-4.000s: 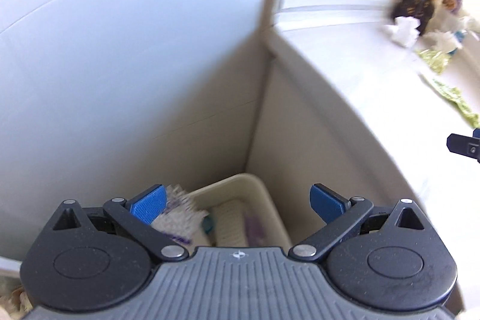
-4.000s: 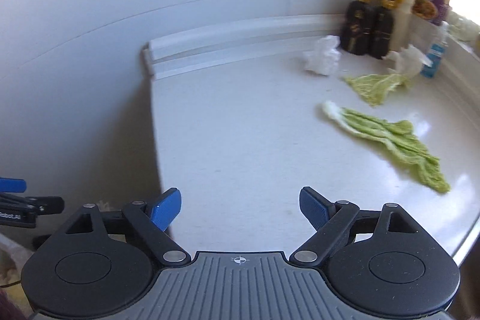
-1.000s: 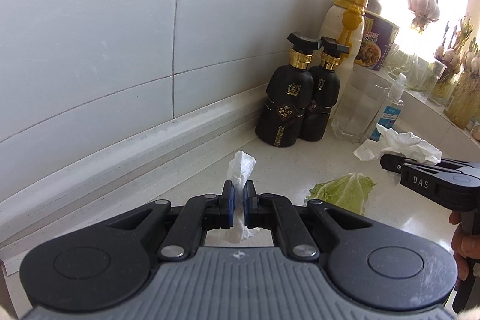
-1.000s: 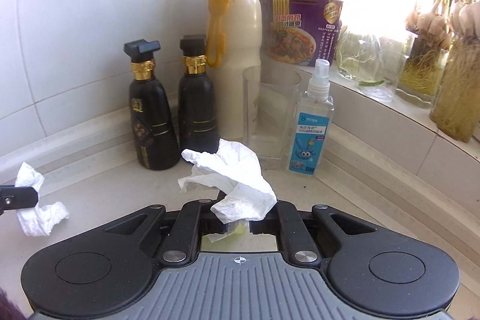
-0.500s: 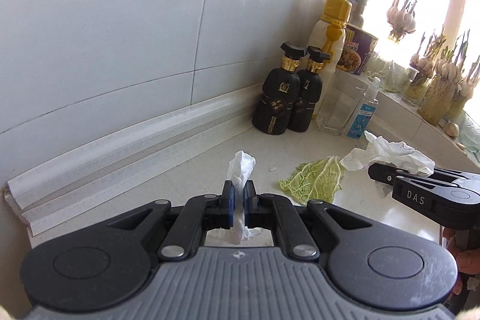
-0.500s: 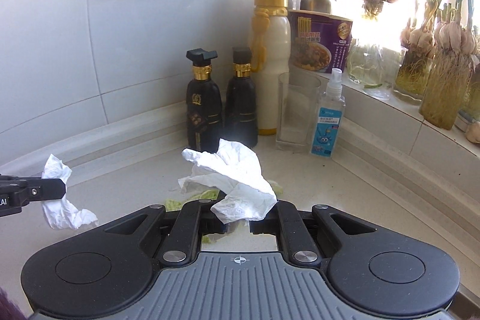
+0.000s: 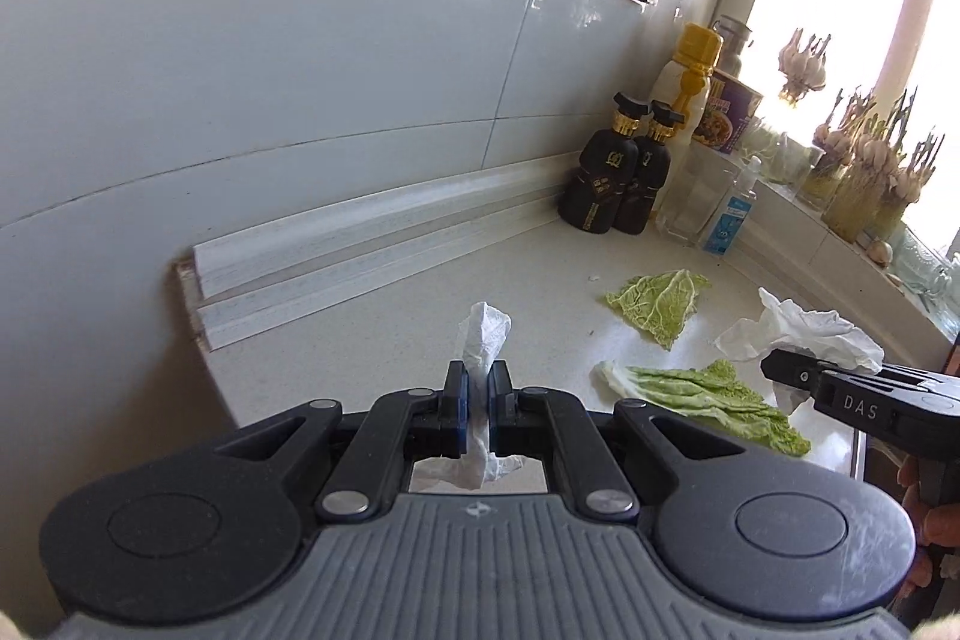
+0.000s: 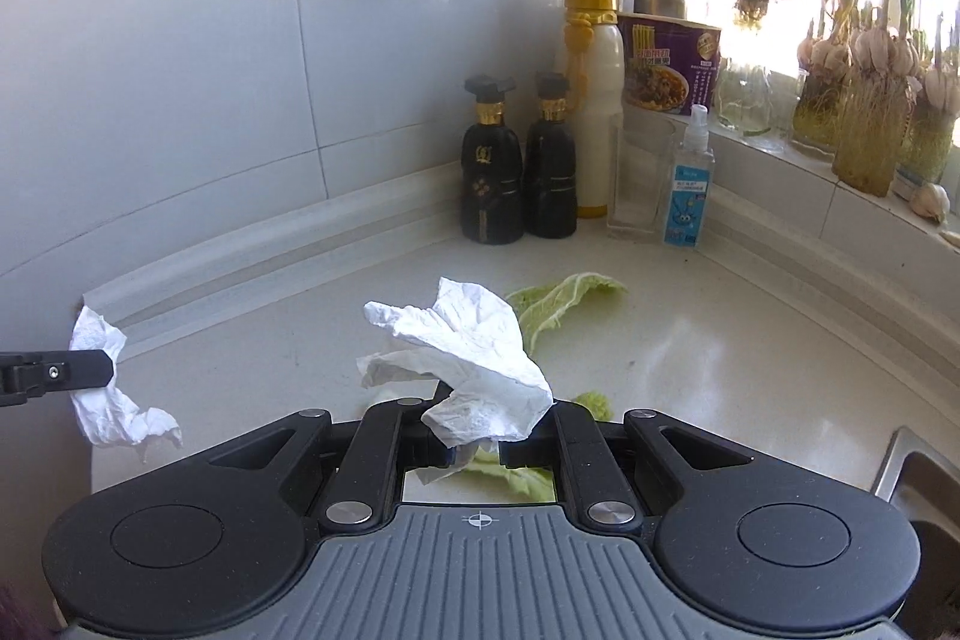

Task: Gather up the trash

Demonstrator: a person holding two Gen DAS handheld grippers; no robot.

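Left tool (image 7: pixel 475 403) pinches a thin crumpled white tissue (image 7: pixel 482 340) above the pale tabletop (image 7: pixel 372 322); right tool (image 8: pixel 474 451) clamps a bigger crumpled white tissue (image 8: pixel 468 352). Beyond, two green cabbage leaves (image 7: pixel 657 304) lie flat before twin black bottles (image 8: pixel 516 166).

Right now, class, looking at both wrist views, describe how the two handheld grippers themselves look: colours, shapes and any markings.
The left gripper and right gripper are alike: ribbed grey bodies with a small crosshair mark, two round black discs, black linkage arms with silver pivot pins. The left one's finger pads are blue. Seen side-on, the right gripper's black finger bears white letters "DAS". No cables or sleeves show.
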